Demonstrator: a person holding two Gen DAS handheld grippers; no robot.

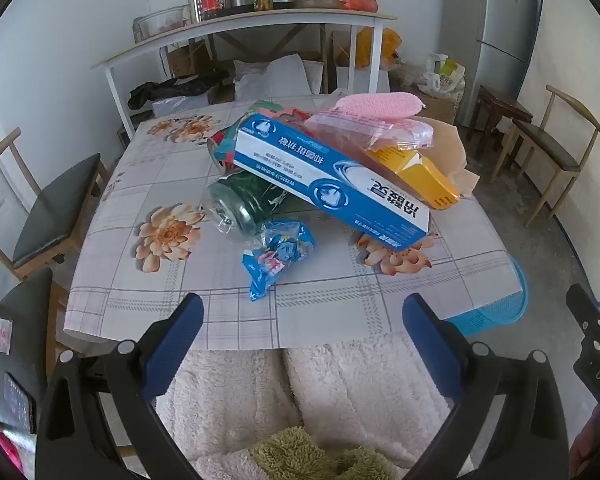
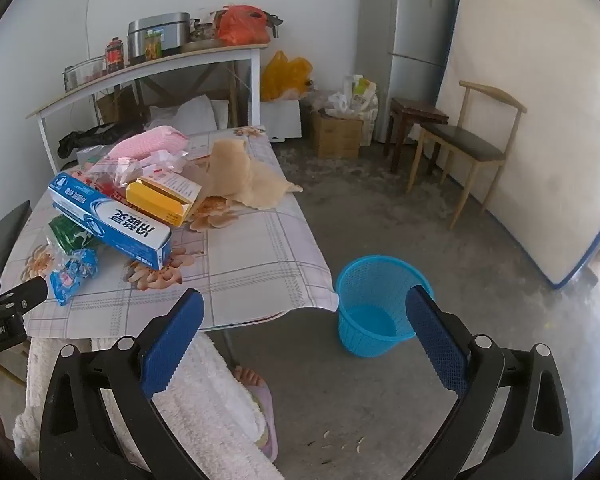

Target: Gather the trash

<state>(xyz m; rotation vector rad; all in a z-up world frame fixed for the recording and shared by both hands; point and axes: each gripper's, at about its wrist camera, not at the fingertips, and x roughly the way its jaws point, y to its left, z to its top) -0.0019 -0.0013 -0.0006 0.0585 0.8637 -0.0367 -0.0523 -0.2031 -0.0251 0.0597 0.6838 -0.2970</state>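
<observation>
A heap of trash lies on the flowered table (image 1: pixel 148 280): a long blue-and-white box (image 1: pixel 328 180) (image 2: pixel 112 220), a green can (image 1: pixel 248 204), a crumpled blue wrapper (image 1: pixel 276 256) (image 2: pixel 74 274), a yellow box (image 1: pixel 420 176) (image 2: pixel 160 198), a pink sponge (image 1: pixel 372 105), clear bags and brown paper (image 2: pixel 240 176). My left gripper (image 1: pixel 302 312) stands open over the table's near edge, short of the wrapper, nothing between its fingers. My right gripper (image 2: pixel 304 308) is open to the right of the table, above the floor. A blue mesh basket (image 2: pixel 374 304) (image 1: pixel 496 304) stands on the floor past the table's corner.
Wooden chairs stand left of the table (image 1: pixel 52 216) and by the right wall (image 2: pixel 460 148). Behind are a white shelf table with pots and jars (image 1: pixel 252 20), a fridge (image 2: pixel 404 36), a mattress (image 2: pixel 540 120), cartons and bags. A person's fleece-clad legs (image 1: pixel 340 380) sit under the grippers.
</observation>
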